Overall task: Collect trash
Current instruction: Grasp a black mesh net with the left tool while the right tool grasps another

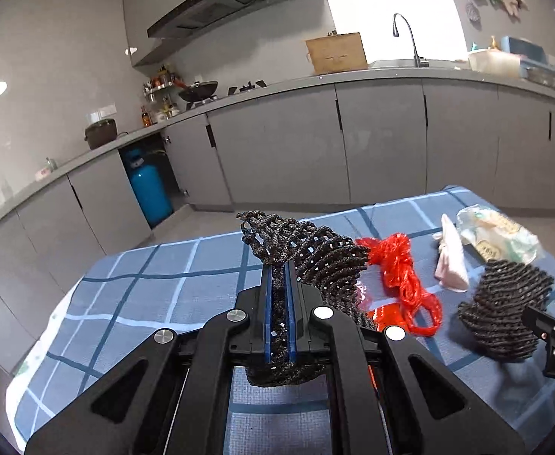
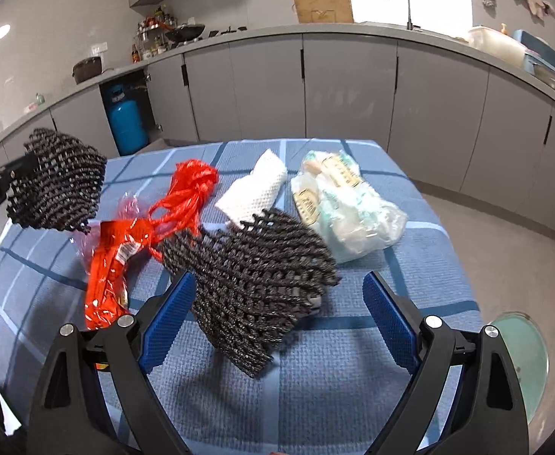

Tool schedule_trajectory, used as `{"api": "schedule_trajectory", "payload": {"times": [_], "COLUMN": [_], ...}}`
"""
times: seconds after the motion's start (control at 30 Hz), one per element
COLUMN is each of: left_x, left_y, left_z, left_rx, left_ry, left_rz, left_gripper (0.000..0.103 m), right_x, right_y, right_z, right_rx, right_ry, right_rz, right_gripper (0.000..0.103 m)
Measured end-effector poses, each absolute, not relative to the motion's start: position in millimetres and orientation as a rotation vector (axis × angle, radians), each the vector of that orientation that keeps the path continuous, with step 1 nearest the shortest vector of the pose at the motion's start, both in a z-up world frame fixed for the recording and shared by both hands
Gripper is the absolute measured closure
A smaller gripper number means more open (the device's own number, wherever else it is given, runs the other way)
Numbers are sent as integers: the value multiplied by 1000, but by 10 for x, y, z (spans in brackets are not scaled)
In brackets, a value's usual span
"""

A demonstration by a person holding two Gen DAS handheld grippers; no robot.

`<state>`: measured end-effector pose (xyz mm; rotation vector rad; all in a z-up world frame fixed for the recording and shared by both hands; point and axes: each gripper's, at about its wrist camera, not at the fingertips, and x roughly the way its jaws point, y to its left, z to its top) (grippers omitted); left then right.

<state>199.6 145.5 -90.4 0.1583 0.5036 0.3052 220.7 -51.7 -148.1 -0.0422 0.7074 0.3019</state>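
My left gripper (image 1: 279, 276) is shut on a black foam net sleeve (image 1: 307, 254) and holds it above the blue checked tablecloth (image 1: 156, 292); the sleeve also shows in the right wrist view (image 2: 57, 182). My right gripper (image 2: 277, 288) is open, its blue pads (image 2: 169, 318) on either side of a second black net sleeve (image 2: 254, 280) that lies on the cloth. Beside it lie a red plastic bag (image 2: 186, 193), a red wrapper (image 2: 114, 265), a white foam net (image 2: 254, 189) and a crumpled clear packet (image 2: 345, 204).
The table ends at the far edge (image 2: 277, 142), with grey kitchen cabinets (image 2: 345, 87) beyond. A blue gas cylinder (image 2: 125, 121) stands in an open cabinet. A glass-topped round object (image 2: 523, 349) sits at the right, below the table.
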Motion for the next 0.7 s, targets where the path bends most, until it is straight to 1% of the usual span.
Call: {"api": "schedule_trajectory", "payload": {"times": [0.07, 0.1, 0.13, 0.2, 0.23, 0.27, 0.3, 0.4, 0.7], "left_x": [2009, 2012, 2008, 2002, 1996, 1993, 1990, 1976, 1894], "left_y": [1458, 1450, 1450, 1451, 1453, 1459, 1464, 1442, 1269], "left_z": [-931, -942, -950, -956, -950, -941, -933, -913, -719], "left_rx": [153, 155, 156, 154, 155, 153, 150, 152, 168], "left_ry": [514, 517, 519, 521, 519, 519, 518, 514, 466], "left_rz": [297, 294, 291, 285, 285, 285, 283, 281, 259], "left_gripper": [96, 96, 96, 96, 96, 96, 96, 96, 96], "right_x": [2241, 2267, 2275, 2273, 2261, 2249, 2244, 2207, 2005], "right_y": [-495, -478, -468, -459, -456, -453, -453, -466, -611], "right_z": [-1538, -1575, -1583, -1588, -1582, -1576, -1576, -1538, -1160], "right_rx": [-47, -54, -60, -72, -77, -79, -78, -63, -24], "right_ry": [718, 729, 733, 723, 716, 711, 709, 694, 582], "right_rz": [306, 305, 305, 303, 308, 315, 321, 342, 345], "right_gripper": [17, 29, 36, 65, 71, 84, 89, 92, 92]}}
